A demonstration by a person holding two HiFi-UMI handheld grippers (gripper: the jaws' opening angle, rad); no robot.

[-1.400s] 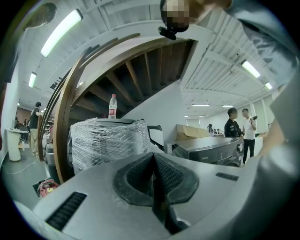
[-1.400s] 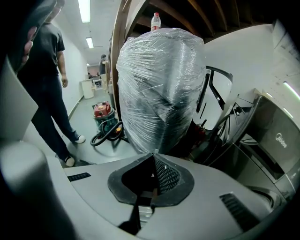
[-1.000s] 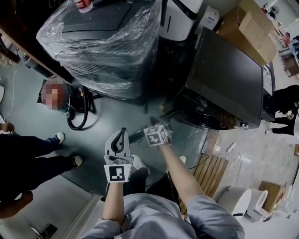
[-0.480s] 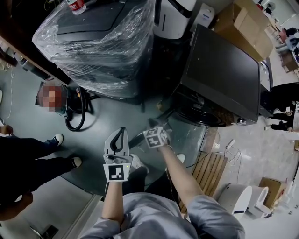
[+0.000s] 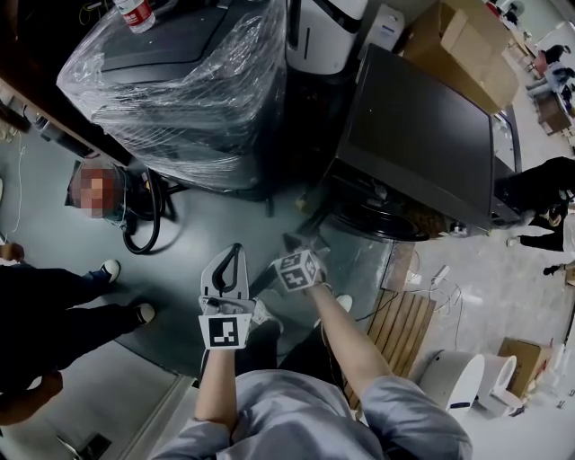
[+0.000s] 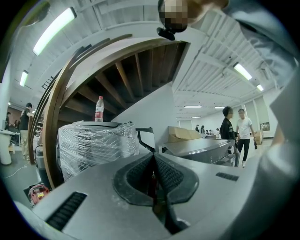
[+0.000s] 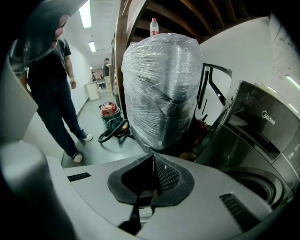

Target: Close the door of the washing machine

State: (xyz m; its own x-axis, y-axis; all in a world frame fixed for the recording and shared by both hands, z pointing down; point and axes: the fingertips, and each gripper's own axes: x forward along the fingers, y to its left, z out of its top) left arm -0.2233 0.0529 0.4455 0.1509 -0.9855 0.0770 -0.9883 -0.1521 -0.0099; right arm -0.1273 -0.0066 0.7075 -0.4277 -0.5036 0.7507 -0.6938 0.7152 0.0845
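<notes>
The dark washing machine [image 5: 422,135] stands at the right of the head view, its round drum opening [image 5: 386,220] facing me. Its door [image 5: 364,265] looks swung out toward me, just right of my right gripper [image 5: 295,243], which is shut on nothing. My left gripper [image 5: 235,252] hangs shut and empty further left, away from the machine. In the right gripper view the machine [image 7: 253,136] fills the right side, with the drum opening [image 7: 255,183] low down, past the shut right gripper [image 7: 152,159]. The left gripper [image 6: 153,157] shows its pads pressed together, the machine [image 6: 201,150] beyond.
A plastic-wrapped appliance [image 5: 189,81] with a bottle [image 5: 133,13] on top stands left of the machine. A vacuum hose [image 5: 144,216] lies on the floor. A person [image 5: 54,314] stands at the left. A wooden pallet [image 5: 413,332] and cardboard boxes [image 5: 467,45] are at the right.
The head view has drifted slightly, so the machine sits a little further left. Both grippers stay shut and in nearly the same place.
</notes>
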